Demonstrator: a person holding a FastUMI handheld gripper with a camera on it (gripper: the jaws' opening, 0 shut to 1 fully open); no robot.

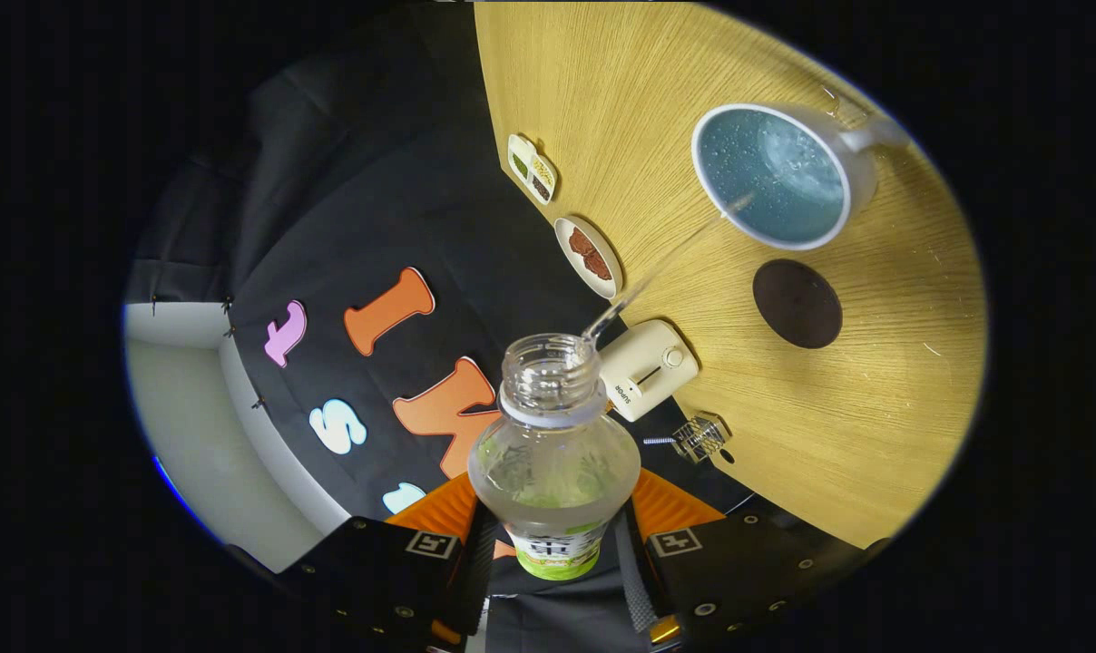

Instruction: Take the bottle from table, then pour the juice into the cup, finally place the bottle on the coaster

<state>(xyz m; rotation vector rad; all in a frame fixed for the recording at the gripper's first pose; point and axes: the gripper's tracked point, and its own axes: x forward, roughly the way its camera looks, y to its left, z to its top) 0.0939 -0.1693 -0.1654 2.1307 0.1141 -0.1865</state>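
Wood-grain surface (784, 408) fills the upper right of the frame, tilted by the camera roll; black cloth wall takes the left. Gripper (555, 544) at bottom centre is closed on the bottle (555, 453), a finger pressing each side of its lower body. Bottle is clear plastic, uncapped, mouth pointing up-frame, green label at its base partly cut off between the fingers; liquid inside looks nearly clear, level hard to judge. Thin clear stream (666, 263) runs from the bottle mouth up and right into the cup (775, 177). Cup is white with a handle on its far right side, holding bluish liquid with bubbles. Dark round coaster (797, 303) lies bare just below the cup, apart from it. Along the surface edge: small divided dish (532, 168) with three fillings, oval plate (588, 257) with brown pieces, cream toaster-like box (648, 367), small clear object (700, 435) that I cannot identify.
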